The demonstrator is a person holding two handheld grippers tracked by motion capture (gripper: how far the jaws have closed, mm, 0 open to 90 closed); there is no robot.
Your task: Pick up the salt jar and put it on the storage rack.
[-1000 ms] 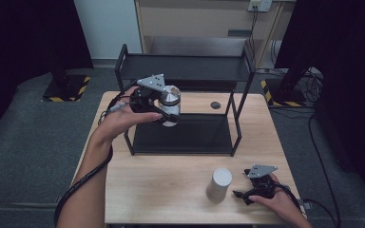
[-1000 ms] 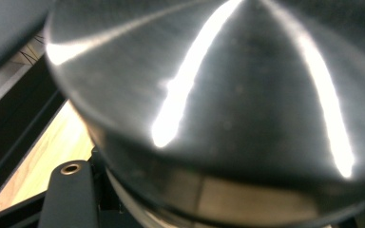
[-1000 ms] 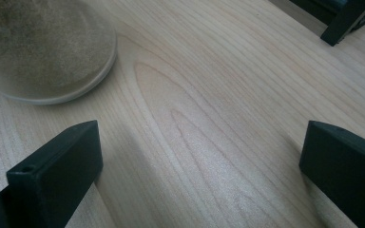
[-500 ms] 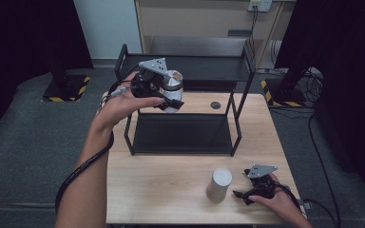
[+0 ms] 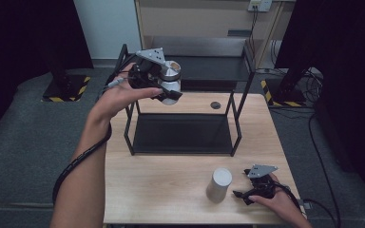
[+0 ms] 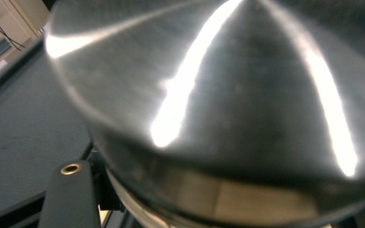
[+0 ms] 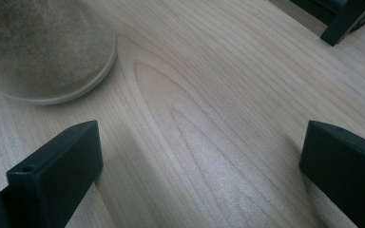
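Table (image 5: 171, 190) of pale wood carries a black two-level rack (image 5: 183, 137) across its far half. At eleven o'clock the left gripper (image 5: 167, 86) holds a shiny metal cup (image 5: 169, 78) clamped above the rack's top shelf; its steel side looms large in the left gripper view. That cup looks nearly shelved, not yet released. At five o'clock the right gripper (image 5: 247, 194) rests wide open beside a grey tumbler (image 5: 218, 184), untouched, likely next.

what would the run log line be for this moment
left claw: shut on metal cup, held above black shelf rack | right claw: open, low on table, beside grey cylinder
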